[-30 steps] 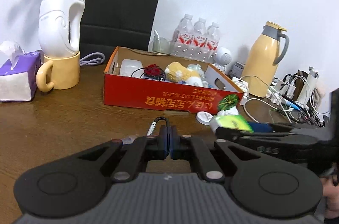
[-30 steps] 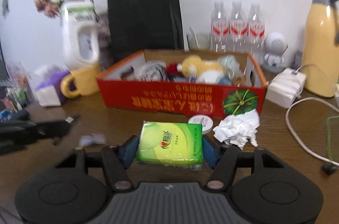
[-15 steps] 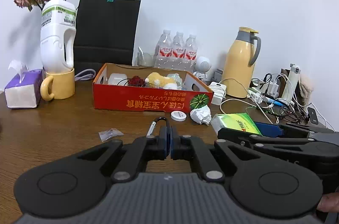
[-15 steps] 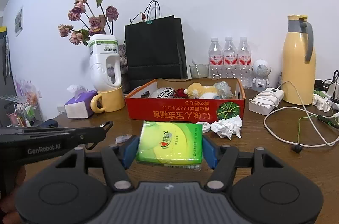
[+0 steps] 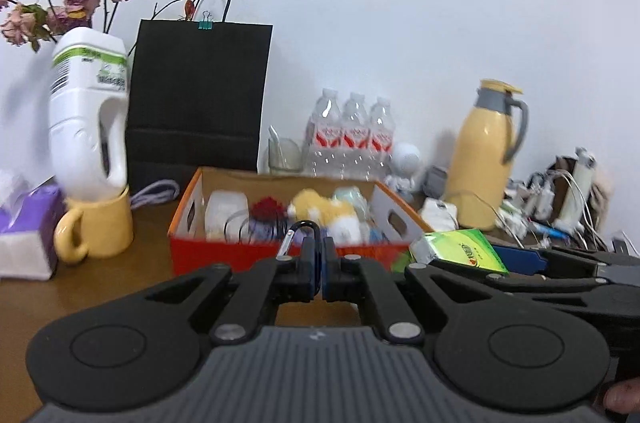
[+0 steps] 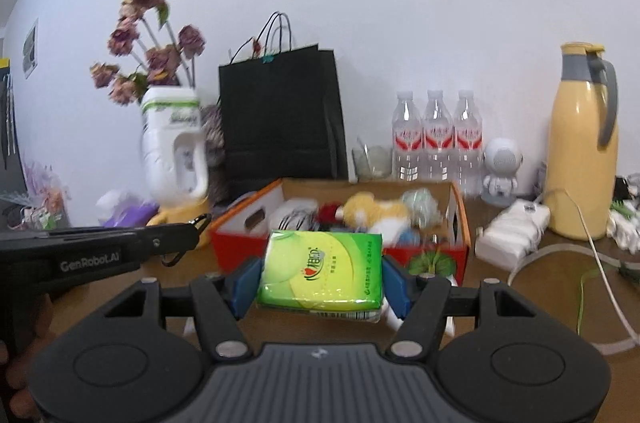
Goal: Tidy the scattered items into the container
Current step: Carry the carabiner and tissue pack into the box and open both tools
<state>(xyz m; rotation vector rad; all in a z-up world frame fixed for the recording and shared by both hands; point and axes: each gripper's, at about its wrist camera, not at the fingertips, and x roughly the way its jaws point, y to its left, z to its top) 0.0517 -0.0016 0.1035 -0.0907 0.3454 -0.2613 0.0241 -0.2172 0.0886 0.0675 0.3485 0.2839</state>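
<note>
Cardboard, red outside and plain brown inside, makes the one open box (image 5: 280, 255) on the wooden table (image 5: 120, 287), with oval handle holes cut in its end walls. Inside lie a fuzzy yellow plush toy (image 5: 324, 213), a red tuft, a white case and coiled wire, all blurred. One glossy green tissue pack (image 6: 320, 273), soft and rectangular, is clamped crosswise between the blue pads of the right gripper (image 6: 320, 281), held above the table just in front of the box. The left gripper (image 5: 319, 263) has its jaws pressed together on one carabiner (image 5: 300, 235), whose black loop and silver gate stand up above the fingertips. Behind the box stand three clear plastic water bottles (image 5: 354, 139) with red labels, one matte black paper bag (image 5: 200, 103), one smooth yellow thermos jug (image 5: 486, 159) and one yellow mug (image 5: 98, 227) carrying a white plastic bottle of dried roses. Only the right wrist view shows the white power adapter's (image 6: 514, 233) full block and the looping white cable; only the left view shows the purple tissue box (image 5: 28, 235) clearly.
</note>
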